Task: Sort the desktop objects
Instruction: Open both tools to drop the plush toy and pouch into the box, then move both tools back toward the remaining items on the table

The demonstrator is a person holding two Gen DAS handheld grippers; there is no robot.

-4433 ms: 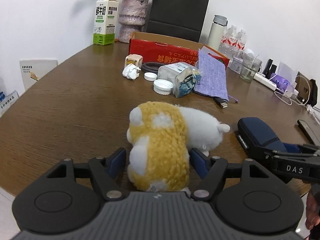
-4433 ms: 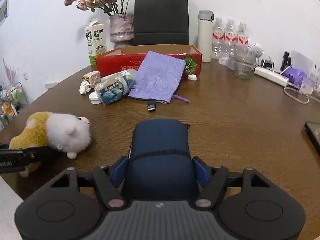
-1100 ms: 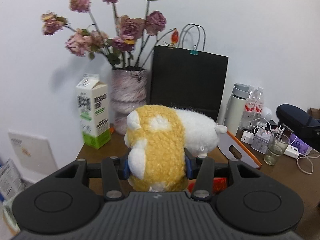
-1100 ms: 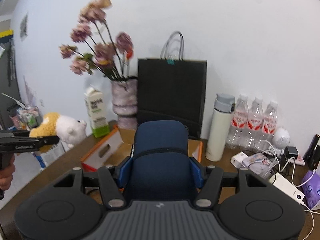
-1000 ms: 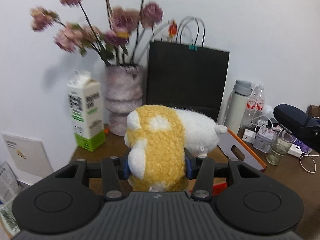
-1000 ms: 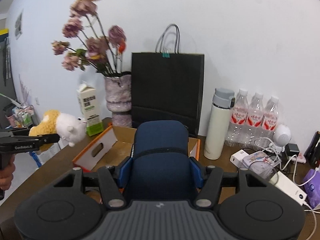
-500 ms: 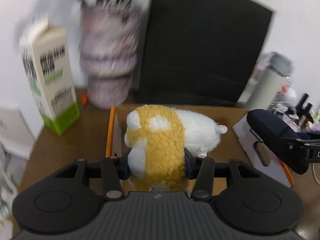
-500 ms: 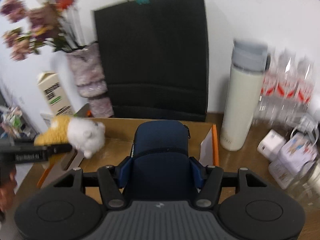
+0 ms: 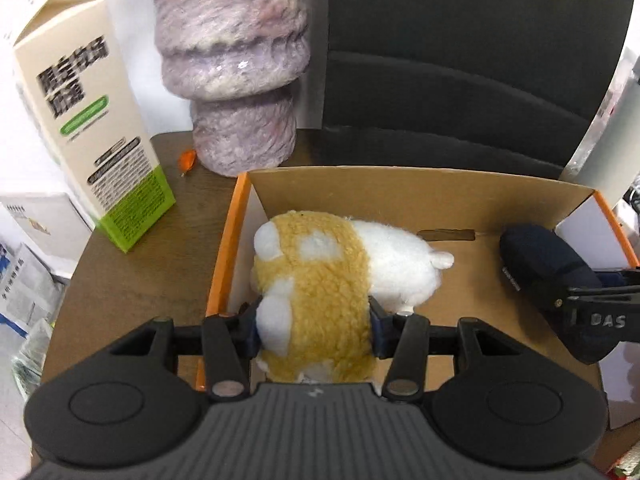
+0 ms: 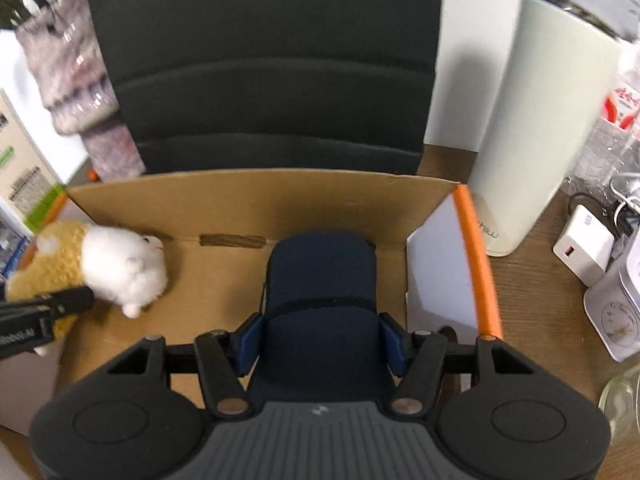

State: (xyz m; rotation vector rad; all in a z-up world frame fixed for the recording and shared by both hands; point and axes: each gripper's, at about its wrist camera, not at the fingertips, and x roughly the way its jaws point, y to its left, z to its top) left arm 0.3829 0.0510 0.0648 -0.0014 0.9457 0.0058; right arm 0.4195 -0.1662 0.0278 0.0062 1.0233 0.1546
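Over open orange-edged cardboard box (image 9: 400, 188) | both claws had dropped from above | left claw (image 9: 314, 330) clamped on yellow-white plush toy (image 9: 320, 276), right claw (image 10: 320, 340) clamped on dark-blue zip case (image 10: 320, 280) | both inside box, release likely next

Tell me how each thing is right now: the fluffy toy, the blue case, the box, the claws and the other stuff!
Plush toy: held by the left claw, over the box.
Blue case: held by the right claw, over the box.
Cardboard box: open, nothing resting on the visible floor.
Milk carton: upright, closed.
Vase: upright behind the box.
Thermos: upright beside the box.
Black bag: standing behind the box.
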